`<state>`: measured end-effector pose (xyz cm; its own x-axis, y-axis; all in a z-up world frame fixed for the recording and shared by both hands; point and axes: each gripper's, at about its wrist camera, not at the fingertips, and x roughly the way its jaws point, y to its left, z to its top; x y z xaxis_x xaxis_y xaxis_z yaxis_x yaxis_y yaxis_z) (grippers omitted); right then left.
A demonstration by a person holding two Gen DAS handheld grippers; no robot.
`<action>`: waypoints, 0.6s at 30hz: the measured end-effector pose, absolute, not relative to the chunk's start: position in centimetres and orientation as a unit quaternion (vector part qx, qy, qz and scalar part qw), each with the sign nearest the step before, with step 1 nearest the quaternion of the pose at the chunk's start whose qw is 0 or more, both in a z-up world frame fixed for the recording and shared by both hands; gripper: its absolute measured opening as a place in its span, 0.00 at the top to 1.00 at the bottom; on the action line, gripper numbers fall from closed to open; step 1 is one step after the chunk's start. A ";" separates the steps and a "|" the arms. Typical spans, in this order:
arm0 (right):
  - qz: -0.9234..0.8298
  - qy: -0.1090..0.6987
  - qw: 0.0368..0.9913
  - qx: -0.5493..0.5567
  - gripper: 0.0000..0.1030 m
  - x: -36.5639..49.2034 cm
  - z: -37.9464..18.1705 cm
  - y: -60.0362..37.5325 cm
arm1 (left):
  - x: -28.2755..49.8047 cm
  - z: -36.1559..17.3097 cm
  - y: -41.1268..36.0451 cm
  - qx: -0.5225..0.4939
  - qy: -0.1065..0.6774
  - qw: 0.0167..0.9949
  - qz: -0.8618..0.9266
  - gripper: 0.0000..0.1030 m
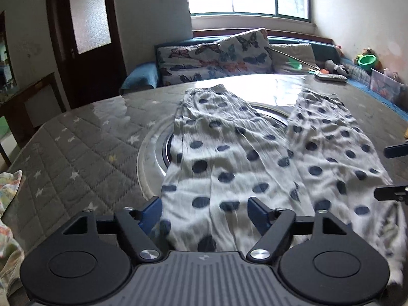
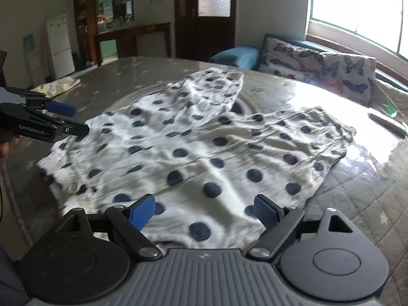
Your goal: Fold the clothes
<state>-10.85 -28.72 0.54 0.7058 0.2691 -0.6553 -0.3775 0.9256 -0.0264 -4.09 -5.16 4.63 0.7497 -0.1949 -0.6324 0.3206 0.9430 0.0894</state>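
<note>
White trousers with dark blue dots (image 1: 229,153) (image 2: 204,148) lie spread flat on the table, both legs pointing away toward the sofa. My left gripper (image 1: 205,209) is open, hovering over the near end of the left leg with nothing between its blue pads. My right gripper (image 2: 204,210) is open too, over the near edge of the right leg. Each gripper shows in the other's view: the right gripper (image 1: 394,172) at the right border, the left gripper (image 2: 74,118) at the left, held by a hand. A pale button (image 2: 74,187) shows near the waist.
The table (image 1: 76,148) has a grey quilted star cloth under shiny plastic and a round turntable ring (image 1: 150,153) beneath the trousers. Another patterned garment (image 1: 7,191) (image 2: 57,85) lies at the left edge. A flat object (image 1: 331,77) rests at the far edge. Behind is a butterfly-cushioned sofa (image 1: 216,56).
</note>
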 end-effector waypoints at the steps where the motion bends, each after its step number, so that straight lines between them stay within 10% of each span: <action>1: 0.170 0.335 0.923 -0.081 0.07 -10.6 0.4 -28.8 | -3.8 4.6 -5.4 0.095 0.322 0.932 -0.137 0.20; 18: 0.143 0.330 0.932 -0.052 0.00 -9.0 -3.0 -30.8 | -1.4 0.9 -4.8 0.069 0.327 0.935 -0.116 0.00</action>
<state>-9.04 -30.85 -3.03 0.7411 0.2329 -0.6297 -0.3013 0.9535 -0.0020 -1.38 -4.83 0.90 0.7596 -0.1719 -0.6273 0.2626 0.9634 0.0540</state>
